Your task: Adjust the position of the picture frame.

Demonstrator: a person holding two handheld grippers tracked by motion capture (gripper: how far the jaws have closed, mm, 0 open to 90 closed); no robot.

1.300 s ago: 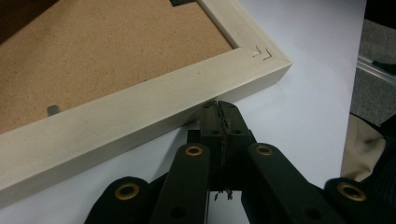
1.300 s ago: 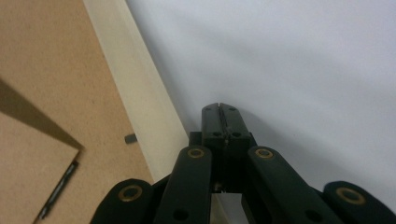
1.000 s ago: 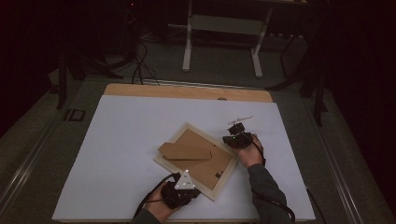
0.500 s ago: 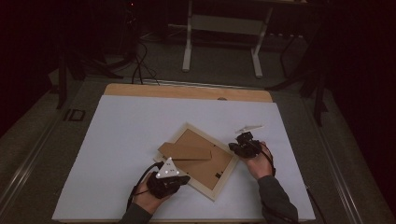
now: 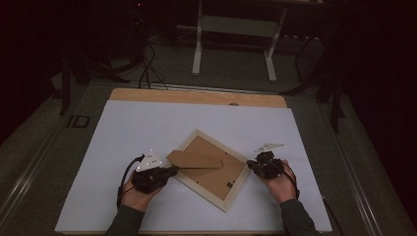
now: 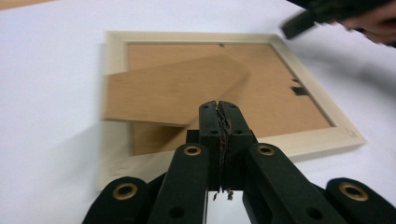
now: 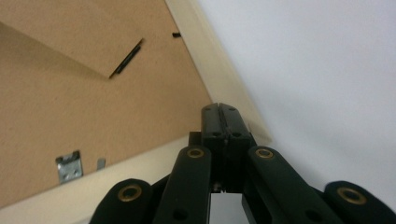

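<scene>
One pale wooden picture frame point(image 5: 212, 172) lies face down on one white-topped counter point(image 5: 147, 123). One brown fibreboard backing panel point(image 5: 216, 172) fills it, and one brown fibreboard stand flap point(image 5: 194, 160) lies across that panel. One small metal hanger bracket point(image 7: 69, 168) shows on the backing in the right gripper view. There are two black hand-held grippers: the left gripper point(image 5: 172, 170) at one corner of the frame and the right gripper point(image 5: 251, 165) at another, each with two black fingers pressed together. Two hands hold them, one apiece. One grey three-cornered plate point(image 5: 149, 161) tops the left gripper, and one more point(image 5: 269, 146) the right. Beyond the counter stands one pale metal two-legged stand point(image 5: 236, 44).
</scene>
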